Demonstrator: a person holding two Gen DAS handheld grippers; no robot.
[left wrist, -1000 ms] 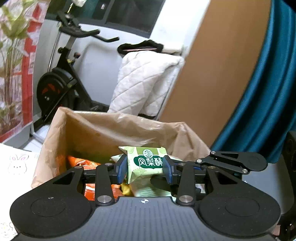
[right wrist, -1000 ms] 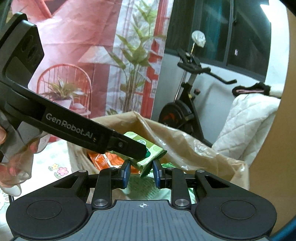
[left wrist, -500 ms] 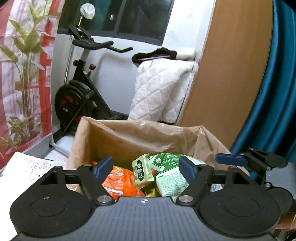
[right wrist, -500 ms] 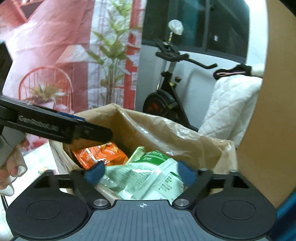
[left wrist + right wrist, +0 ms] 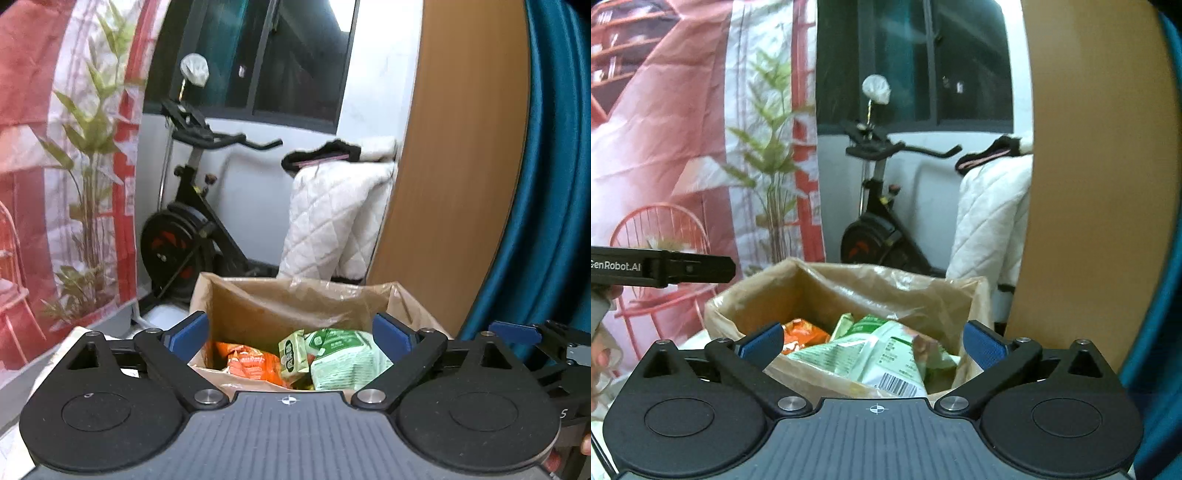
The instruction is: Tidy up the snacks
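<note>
Both claws have just been opening and are now standing wide with nothing between them — the left gripper (image 5: 291,338) and the right gripper (image 5: 873,341) are backing up and away from the paper bag (image 5: 258,302). The green snack packets (image 5: 343,358) they were pinching a second ago are lying inside the bag beside an orange packet (image 5: 251,363) — that drop looks done, so both hands seem free for more snacks.
</note>
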